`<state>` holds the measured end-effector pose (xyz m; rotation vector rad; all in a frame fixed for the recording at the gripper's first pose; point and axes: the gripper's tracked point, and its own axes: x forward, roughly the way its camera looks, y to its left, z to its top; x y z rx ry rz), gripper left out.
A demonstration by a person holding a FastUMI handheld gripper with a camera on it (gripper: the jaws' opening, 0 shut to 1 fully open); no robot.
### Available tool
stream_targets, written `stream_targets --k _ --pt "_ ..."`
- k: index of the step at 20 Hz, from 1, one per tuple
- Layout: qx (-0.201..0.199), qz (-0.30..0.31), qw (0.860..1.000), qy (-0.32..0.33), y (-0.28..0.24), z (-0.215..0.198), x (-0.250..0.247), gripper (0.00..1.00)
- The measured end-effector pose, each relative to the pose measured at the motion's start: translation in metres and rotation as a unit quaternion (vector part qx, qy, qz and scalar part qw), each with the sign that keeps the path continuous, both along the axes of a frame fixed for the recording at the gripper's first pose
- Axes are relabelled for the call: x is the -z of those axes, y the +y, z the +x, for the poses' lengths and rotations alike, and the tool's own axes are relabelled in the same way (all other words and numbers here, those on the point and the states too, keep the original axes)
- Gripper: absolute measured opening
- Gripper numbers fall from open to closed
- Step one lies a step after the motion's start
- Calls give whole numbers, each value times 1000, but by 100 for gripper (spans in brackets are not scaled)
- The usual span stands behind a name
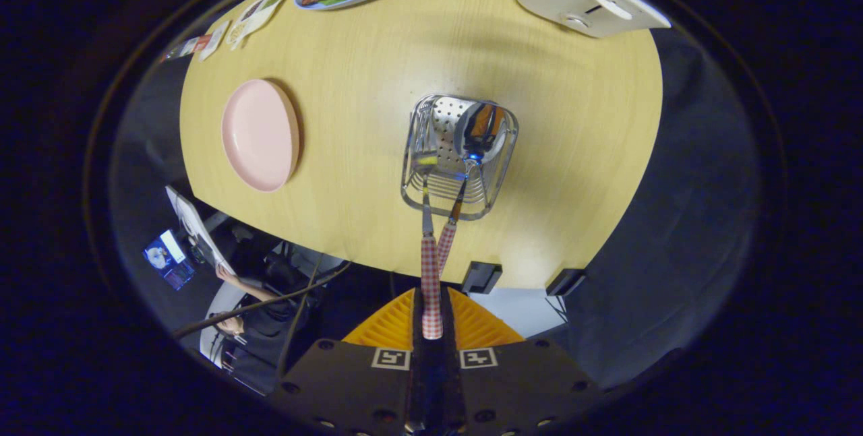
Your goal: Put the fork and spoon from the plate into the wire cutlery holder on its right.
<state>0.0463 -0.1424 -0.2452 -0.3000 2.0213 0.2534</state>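
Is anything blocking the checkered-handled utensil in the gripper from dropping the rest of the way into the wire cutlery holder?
Nothing visible does. The gripper is shut on the red-and-white checkered-handled utensil, whose metal end already sits inside the shiny wire cutlery holder. A second checkered-handled utensil leans beside it, also in the holder, not across its path.

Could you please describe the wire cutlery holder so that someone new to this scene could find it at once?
Start at the round wooden table. Right of the empty pink plate stands the wire cutlery holder, just ahead of the gripper, which is shut on a checked-handled utensil reaching into it. It is the only shiny metal basket there.
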Motion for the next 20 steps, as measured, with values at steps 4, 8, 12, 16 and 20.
stream_targets --k 4,8,12,16,20 --pt "0 -4 1000 -22 -1 1 -1 28" --pt "-7 -3 999 -49 0 -2 -8 28" --pt "-6 18 987 -157 16 -6 -28 29" --pt "-15 45 951 -306 43 -16 -66 29" --pt "11 81 899 -431 79 -48 -103 29"
